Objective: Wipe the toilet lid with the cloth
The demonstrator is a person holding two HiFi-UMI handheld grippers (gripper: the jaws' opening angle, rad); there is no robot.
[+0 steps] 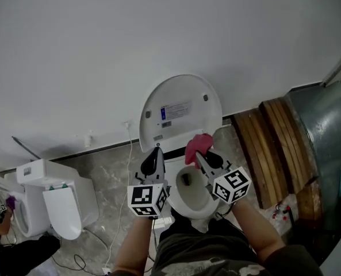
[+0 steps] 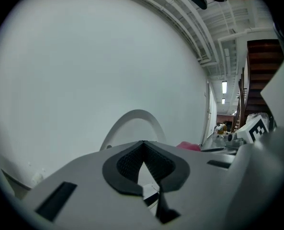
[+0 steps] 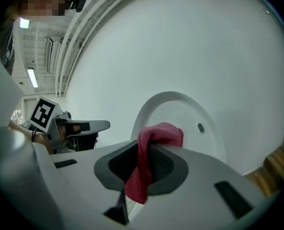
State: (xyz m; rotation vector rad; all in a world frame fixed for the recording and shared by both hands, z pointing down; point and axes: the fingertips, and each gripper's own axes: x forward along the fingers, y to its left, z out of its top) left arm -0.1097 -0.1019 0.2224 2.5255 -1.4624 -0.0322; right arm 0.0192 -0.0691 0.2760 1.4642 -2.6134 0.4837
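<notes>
Toilet lid (image 1: 179, 105) upright — cloth (image 1: 198, 145) before, planks (image 1: 274, 151) beside

Raised toilet lid (image 1: 180, 111), pink cloth (image 1: 198, 144) in right gripper (image 1: 199, 156)

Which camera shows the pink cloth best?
The right gripper view: the cloth sits large at its centre, clamped in the right gripper. Head view shows a small bunch; left gripper view, only a sliver.
</notes>
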